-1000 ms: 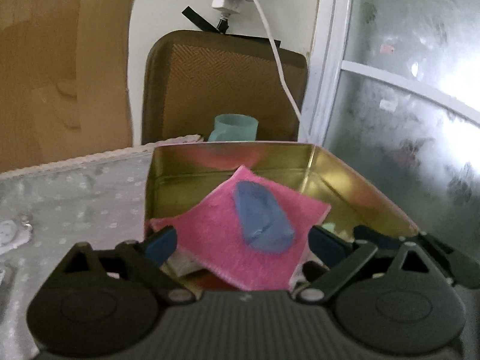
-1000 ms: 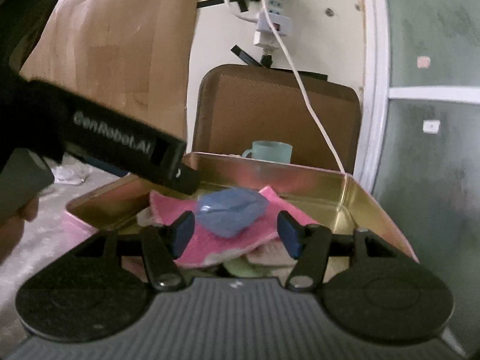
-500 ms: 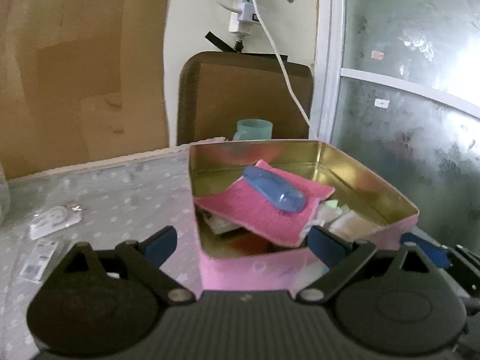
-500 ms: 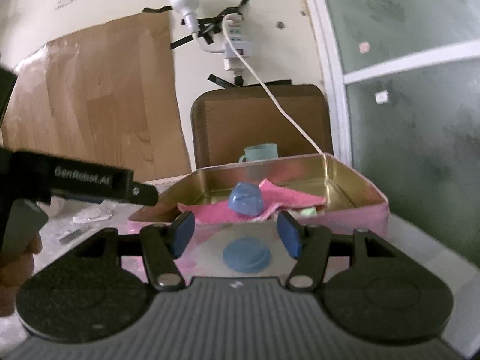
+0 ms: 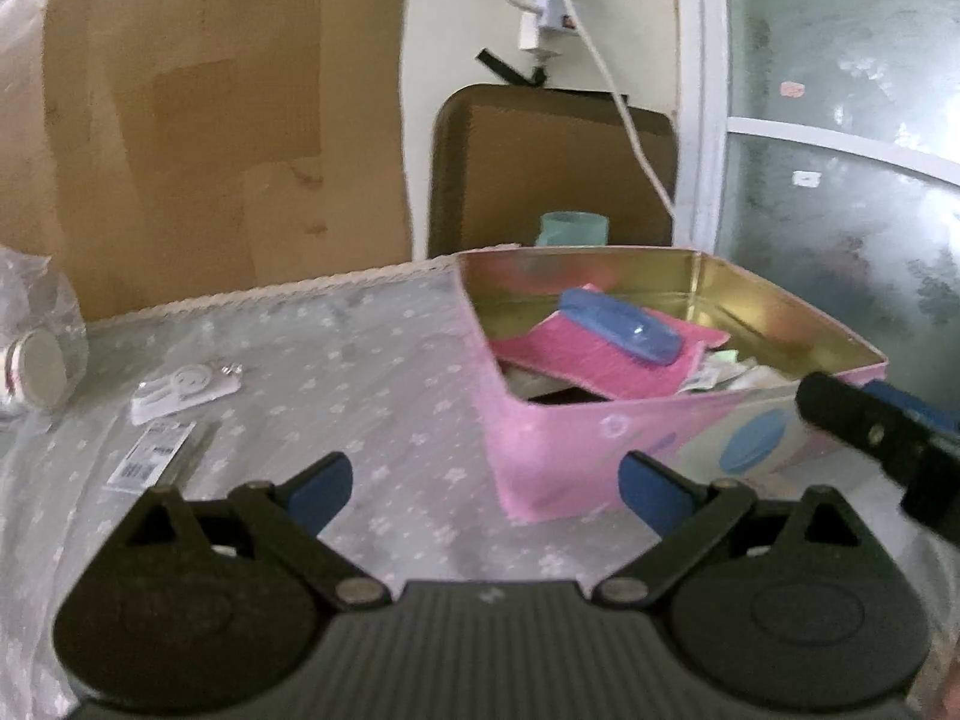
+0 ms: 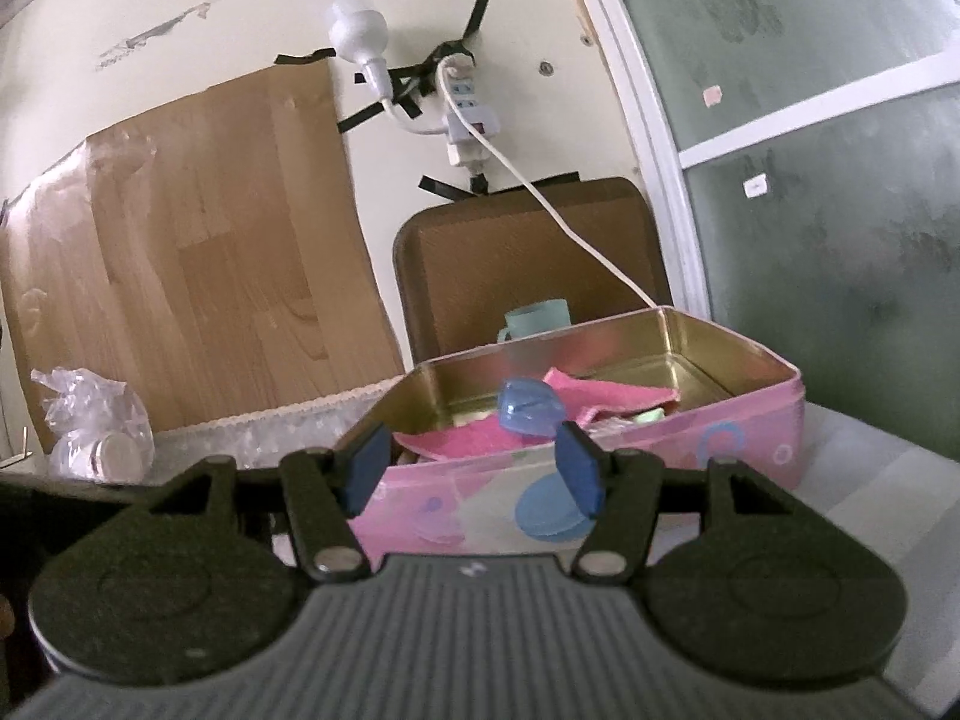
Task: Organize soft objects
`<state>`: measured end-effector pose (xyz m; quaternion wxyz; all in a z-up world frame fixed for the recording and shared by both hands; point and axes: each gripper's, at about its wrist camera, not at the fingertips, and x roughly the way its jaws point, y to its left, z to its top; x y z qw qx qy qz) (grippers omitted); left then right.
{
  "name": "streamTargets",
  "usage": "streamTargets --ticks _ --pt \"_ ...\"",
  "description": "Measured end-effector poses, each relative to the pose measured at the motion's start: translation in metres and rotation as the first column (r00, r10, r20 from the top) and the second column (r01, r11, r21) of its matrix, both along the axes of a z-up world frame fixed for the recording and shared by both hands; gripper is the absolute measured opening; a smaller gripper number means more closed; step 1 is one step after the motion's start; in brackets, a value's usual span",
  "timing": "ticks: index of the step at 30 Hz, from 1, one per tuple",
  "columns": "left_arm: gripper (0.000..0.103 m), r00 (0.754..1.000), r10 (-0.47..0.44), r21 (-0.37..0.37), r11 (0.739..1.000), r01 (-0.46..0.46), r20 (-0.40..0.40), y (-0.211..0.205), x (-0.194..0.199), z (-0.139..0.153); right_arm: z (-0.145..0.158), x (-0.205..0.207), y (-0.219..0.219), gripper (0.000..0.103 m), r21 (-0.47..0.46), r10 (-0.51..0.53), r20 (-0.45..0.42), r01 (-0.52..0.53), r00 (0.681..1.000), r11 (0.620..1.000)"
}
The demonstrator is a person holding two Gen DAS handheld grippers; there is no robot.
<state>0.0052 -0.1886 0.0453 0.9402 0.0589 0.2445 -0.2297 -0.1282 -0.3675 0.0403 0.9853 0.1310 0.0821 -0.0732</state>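
Tablecloth (image 5: 372, 360) w/ pink tin (image 5: 600, 444); L claw (image 5: 486, 483) & R claw (image 6: 474, 468) both apart, empty.

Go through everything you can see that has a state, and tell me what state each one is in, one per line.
left gripper: open, holding nothing
right gripper: open, holding nothing
pink tin: lid off, holding items
pink cloth: lying inside the tin, on top of other items
blue case: shut, lying on the cloth
teal cup: upright, behind the tin
light bulb: unlit
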Motion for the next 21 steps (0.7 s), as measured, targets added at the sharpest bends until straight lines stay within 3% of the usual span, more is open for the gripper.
streamTargets --ticks 10,13,21 --pt "0.102 0.995 0.043 0.003 0.999 -0.044 0.089 0.025 0.004 -0.029 -0.012 0.011 0.012 0.064 -0.044 -0.045 0.008 0.045 0.999 0.998" --pt "0.102 0.994 0.047 -0.035 0.998 -0.044 0.098 0.031 0.003 -0.027 -0.017 0.014 0.016 0.064 -0.076 -0.053 -0.011 0.052 0.999 0.996" --pt "0.102 0.990 0.029 -0.035 0.999 -0.025 0.140 0.030 -0.005 -0.028 -0.017 0.014 0.023 0.064 -0.134 -0.040 -0.016 0.037 0.999 0.990"
